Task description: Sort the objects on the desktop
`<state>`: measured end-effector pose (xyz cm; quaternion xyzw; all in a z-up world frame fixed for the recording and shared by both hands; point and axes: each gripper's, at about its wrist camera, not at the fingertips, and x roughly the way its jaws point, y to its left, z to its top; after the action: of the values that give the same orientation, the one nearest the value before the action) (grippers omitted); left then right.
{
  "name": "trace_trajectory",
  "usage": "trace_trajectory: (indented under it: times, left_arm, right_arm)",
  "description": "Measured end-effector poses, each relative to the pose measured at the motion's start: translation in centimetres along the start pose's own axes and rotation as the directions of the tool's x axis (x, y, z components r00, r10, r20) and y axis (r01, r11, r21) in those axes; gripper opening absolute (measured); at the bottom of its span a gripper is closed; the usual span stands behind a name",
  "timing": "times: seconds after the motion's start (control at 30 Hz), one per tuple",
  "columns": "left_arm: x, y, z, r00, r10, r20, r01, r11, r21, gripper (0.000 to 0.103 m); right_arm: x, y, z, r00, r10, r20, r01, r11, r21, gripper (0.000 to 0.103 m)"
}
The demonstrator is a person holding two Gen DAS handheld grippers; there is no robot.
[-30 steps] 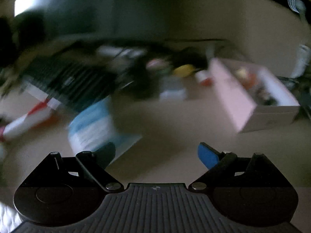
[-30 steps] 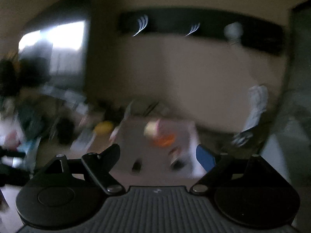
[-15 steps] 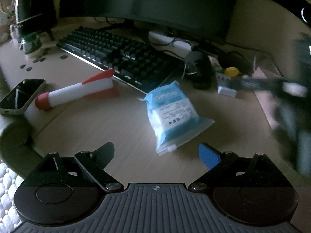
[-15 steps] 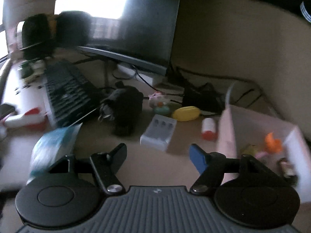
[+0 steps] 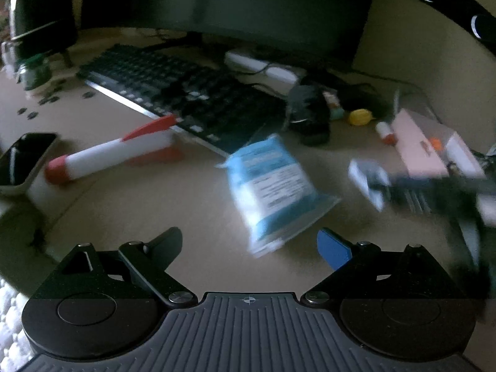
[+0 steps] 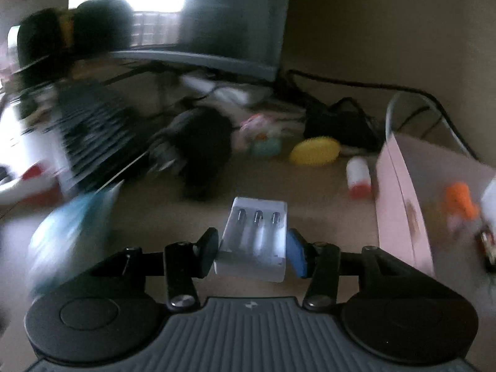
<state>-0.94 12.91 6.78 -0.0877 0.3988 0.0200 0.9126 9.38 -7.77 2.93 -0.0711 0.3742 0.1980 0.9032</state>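
Note:
My right gripper (image 6: 252, 249) is shut on a white battery charger (image 6: 254, 237) and holds it just left of the pink box (image 6: 400, 198). The charger (image 5: 367, 179) and the right gripper show blurred at the right of the left wrist view. My left gripper (image 5: 249, 245) is open and empty, just above the desk, with a blue-and-white wipes pack (image 5: 272, 186) lying ahead of its fingertips. A red-and-white rocket toy (image 5: 114, 152) lies to the left.
A black keyboard (image 5: 179, 96), a monitor and speakers stand at the back. A phone (image 5: 21, 158) lies at the far left. A black object (image 6: 198, 152), a yellow brush (image 6: 314, 150), a small red-capped bottle (image 6: 358, 176) and cables lie near the box.
My right gripper has closed on the white battery charger, which lay on the desk before. My left gripper has shifted slightly; the wipes pack sits a bit higher in its view.

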Motion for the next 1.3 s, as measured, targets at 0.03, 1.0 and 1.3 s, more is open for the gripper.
trace_trajectory:
  times: [0.03,1.0,1.3]
  left_arm:
    - [0.2,-0.5,0.1,1.000,-0.010,0.003,0.010,1.000,0.005,0.097]
    - [-1.0,-8.8,-2.7,0.999,-0.042,0.001,0.042,0.997,0.069,0.098]
    - [-0.9,-8.4,-3.1,0.998,-0.060,-0.018,0.061,0.995,0.083,0.098]
  right_arm:
    - [-1.8,-0.2,-1.5,1.000,0.030,-0.009,-0.031,0.999,-0.025,0.048]
    - [-9.1,-24.7,-5.1,0.933,-0.356,0.045,0.269,0.779,0.567,0.075]
    - [-9.7,-17.6,-4.5,0.908,-0.409,0.091,0.357,0.869,0.342,0.076]
